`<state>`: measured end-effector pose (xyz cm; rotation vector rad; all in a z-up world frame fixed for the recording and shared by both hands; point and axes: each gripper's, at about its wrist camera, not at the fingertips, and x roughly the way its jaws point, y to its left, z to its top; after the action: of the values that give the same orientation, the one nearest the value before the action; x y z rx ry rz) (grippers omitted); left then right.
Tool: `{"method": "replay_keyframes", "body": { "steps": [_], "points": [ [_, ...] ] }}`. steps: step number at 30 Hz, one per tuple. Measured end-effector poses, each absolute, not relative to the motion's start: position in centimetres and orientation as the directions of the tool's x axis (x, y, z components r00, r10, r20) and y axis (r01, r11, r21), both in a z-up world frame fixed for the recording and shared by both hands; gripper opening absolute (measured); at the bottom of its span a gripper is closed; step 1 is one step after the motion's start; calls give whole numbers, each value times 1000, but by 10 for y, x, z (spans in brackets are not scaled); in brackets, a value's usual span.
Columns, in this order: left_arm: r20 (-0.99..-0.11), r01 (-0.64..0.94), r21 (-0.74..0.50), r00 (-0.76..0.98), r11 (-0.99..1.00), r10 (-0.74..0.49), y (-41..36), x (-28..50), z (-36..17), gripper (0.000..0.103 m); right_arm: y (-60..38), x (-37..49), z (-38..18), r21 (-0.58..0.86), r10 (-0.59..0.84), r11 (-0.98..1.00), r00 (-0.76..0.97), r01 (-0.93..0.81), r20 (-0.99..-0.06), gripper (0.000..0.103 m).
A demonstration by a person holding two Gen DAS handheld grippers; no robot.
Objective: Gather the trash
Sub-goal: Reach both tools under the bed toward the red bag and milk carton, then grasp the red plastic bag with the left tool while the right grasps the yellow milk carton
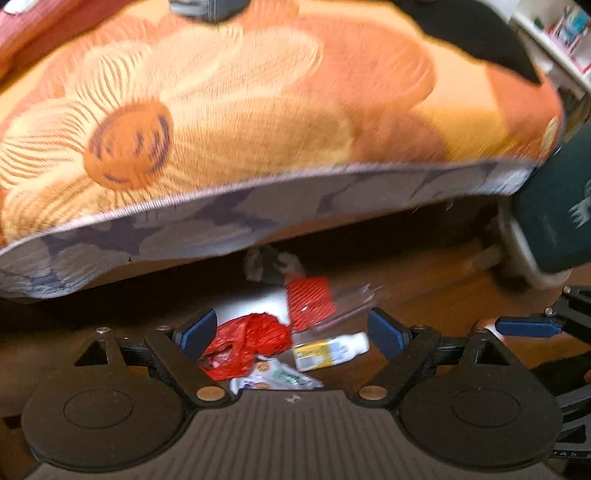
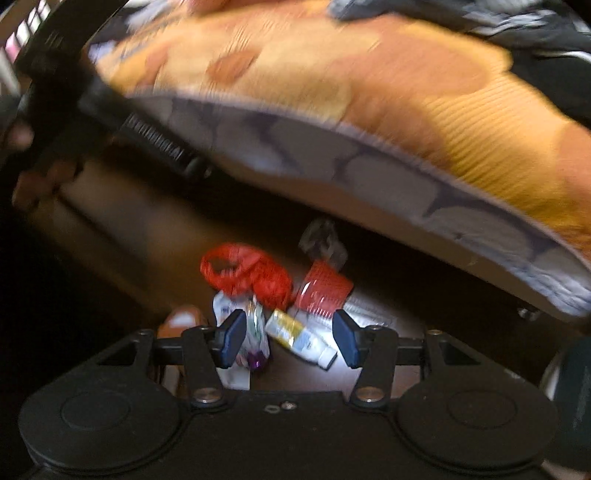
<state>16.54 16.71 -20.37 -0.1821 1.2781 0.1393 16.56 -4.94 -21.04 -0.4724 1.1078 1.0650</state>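
A heap of trash lies on the brown floor by the bed. It holds a crumpled red plastic bag (image 1: 246,345) (image 2: 247,275), a red ribbed cup (image 1: 309,302) (image 2: 322,291), a small yellow-and-white bottle (image 1: 329,350) (image 2: 299,339), a printed foil wrapper (image 1: 275,380) (image 2: 251,336) and a grey crumpled scrap (image 1: 271,264) (image 2: 323,240). My left gripper (image 1: 291,334) is open above the heap, empty. My right gripper (image 2: 290,341) is open above the bottle and wrapper, empty. Its blue pad also shows in the left wrist view (image 1: 524,328).
An orange flowered mattress (image 1: 258,110) (image 2: 369,92) with a grey patterned edge overhangs the heap. A dark green box (image 1: 557,218) stands on the floor at the right. A white shelf (image 1: 569,33) stands far right. Both views are blurred.
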Motion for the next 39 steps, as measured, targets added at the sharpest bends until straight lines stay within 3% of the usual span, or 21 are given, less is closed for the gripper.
{"method": "replay_keyframes", "body": {
  "steps": [9,20,32,39],
  "points": [
    [-986,-122,-22,169,992,-1,192,188,-293,89,-6,166,-291,165,335,304,-57,-938,-941,52],
    [-999,121,20,52,992,14,183,203,-407,89,22,164,-390,113,205,113,-88,-987,-975,51],
    [-999,415,37,5,909,38,150,190,-496,89,41,146,-467,10,193,-88,-27,-996,-981,51],
    [-999,444,26,-7,896,33,144,191,-532,89,44,137,-494,-14,191,-151,-15,-988,-981,51]
  ]
}}
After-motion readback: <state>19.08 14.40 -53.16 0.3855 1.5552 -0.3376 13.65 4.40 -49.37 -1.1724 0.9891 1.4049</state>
